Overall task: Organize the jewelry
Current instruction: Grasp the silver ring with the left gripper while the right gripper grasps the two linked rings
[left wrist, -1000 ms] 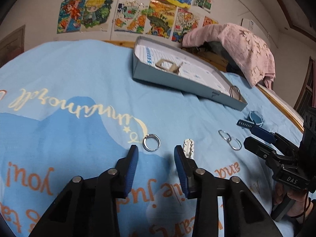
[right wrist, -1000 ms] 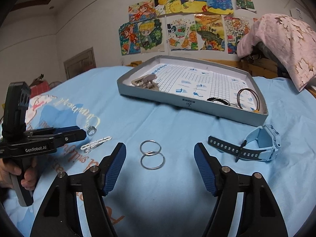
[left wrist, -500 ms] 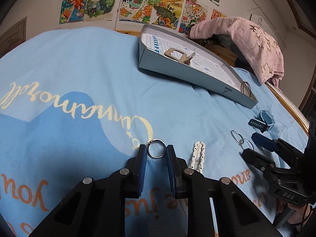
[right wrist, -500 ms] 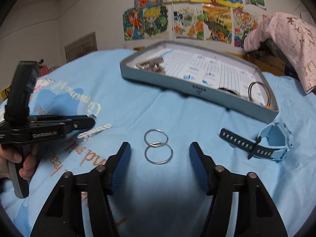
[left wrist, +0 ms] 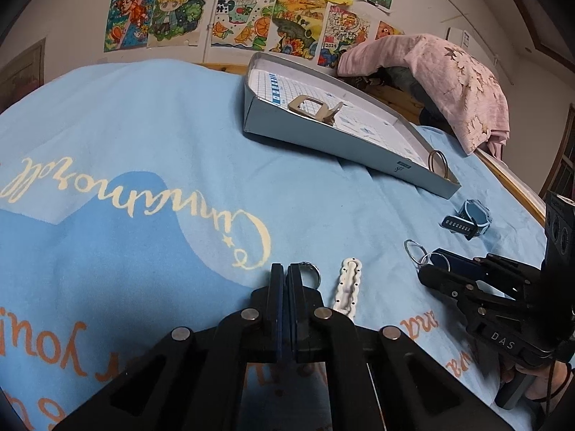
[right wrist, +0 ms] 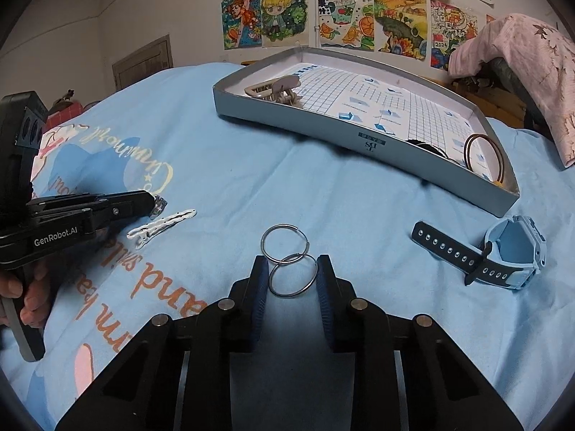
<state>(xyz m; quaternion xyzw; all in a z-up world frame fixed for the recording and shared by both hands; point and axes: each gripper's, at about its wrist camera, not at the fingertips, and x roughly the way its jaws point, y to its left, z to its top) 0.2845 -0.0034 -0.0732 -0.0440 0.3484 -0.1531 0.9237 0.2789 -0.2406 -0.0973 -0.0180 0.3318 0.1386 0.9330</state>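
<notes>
Both jaws have narrowed since before: the left hand-held gripper [left wrist: 286, 269] is clamped on the silver ring [left wrist: 312, 273] on the blue bedspread [left wrist: 143, 143], while the right hand-held gripper [right wrist: 291, 276] is closing around the nearer of two linked hoops [right wrist: 293, 276], pads not clearly pressing it.

"GenRobot.AI" stands in white on the side of the left gripper [right wrist: 152, 202], at the left of the right wrist view, and "DAS" on the right gripper [left wrist: 429, 264], at the right of the left wrist view. The blue blanket [right wrist: 230, 165] bears upside-down orange words, among them "and" and "you". A far wall poster [right wrist: 453, 37] shows "2024".
</notes>
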